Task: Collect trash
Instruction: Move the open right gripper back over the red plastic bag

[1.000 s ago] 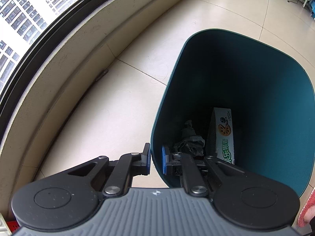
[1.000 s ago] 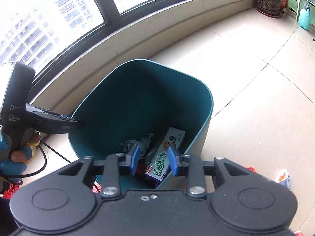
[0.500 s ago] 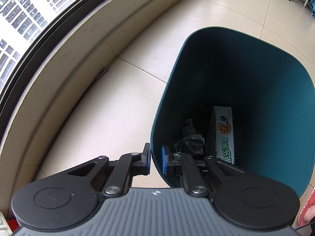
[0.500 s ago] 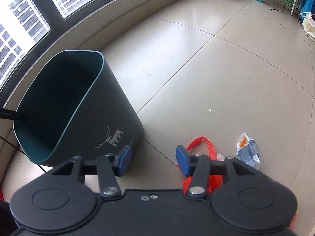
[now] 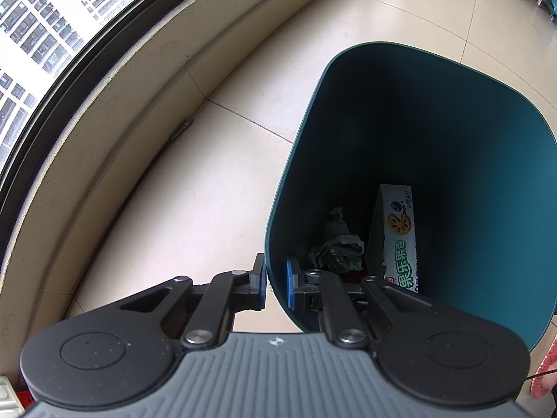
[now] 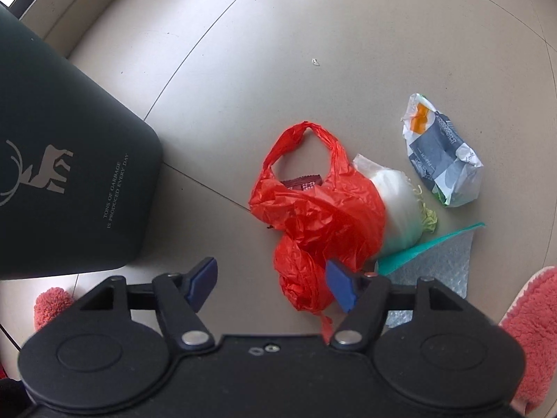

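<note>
Tiled floor point(image 6: 348, 35) lies open around us beside the teal bin point(image 5: 487, 174), whose rim our left gripper point(image 5: 276, 287) pinches shut. Our right gripper point(image 6: 271, 287) has just been opening, nothing between its fingers, over the red plastic bag point(image 6: 323, 216): light, soft, slippery, so we judge its bunched middle the best hold.
</note>
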A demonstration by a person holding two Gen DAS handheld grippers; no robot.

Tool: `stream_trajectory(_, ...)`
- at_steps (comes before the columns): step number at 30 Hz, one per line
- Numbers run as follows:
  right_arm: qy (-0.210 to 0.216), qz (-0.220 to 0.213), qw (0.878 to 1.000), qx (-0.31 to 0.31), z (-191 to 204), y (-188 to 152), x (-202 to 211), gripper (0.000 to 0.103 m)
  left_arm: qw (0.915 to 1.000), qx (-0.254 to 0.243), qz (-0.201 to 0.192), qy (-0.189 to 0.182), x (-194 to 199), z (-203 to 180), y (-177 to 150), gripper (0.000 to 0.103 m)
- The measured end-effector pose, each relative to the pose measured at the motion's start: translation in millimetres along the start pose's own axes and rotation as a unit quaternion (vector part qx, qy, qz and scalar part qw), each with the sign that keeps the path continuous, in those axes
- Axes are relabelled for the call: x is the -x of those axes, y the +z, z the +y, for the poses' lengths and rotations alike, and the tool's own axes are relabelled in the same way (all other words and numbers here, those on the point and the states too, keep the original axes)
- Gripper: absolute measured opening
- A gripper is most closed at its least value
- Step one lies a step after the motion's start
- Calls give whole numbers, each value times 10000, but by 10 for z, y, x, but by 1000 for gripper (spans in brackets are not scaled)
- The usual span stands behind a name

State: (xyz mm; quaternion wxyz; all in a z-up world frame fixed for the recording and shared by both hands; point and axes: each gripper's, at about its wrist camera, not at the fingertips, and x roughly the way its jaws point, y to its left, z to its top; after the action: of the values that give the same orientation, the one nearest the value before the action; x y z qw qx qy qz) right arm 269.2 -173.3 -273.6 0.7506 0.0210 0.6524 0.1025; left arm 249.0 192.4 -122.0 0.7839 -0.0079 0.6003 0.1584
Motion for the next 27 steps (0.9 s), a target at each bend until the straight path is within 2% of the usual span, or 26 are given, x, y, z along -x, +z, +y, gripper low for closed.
stream_trajectory(2, -45, -3, 9999, -104, -34, -22, -91, 88, 10000, 5, 3, 3, -2, 1, 0, 10)
stream_trajectory(7, -193, 381, 9976, -538, -140, -61, -444, 88, 10000, -10, 16, 0, -11, 0, -3, 10)
stream_trajectory(10, -240, 442, 9962, -713, -171, -84, -568, 86, 10000, -21, 58, 1, -32, -3, -5, 10)
stream_trajectory(21, -380, 442, 9958, -707, -208, -133, -616, 60, 10000, -47, 78, 21, -55, -16, 2, 10)
stream_trajectory(27, -328, 365, 9980, -400, -78, -170, -340, 57, 10000, -47, 64, 18, -52, -19, -2, 10)
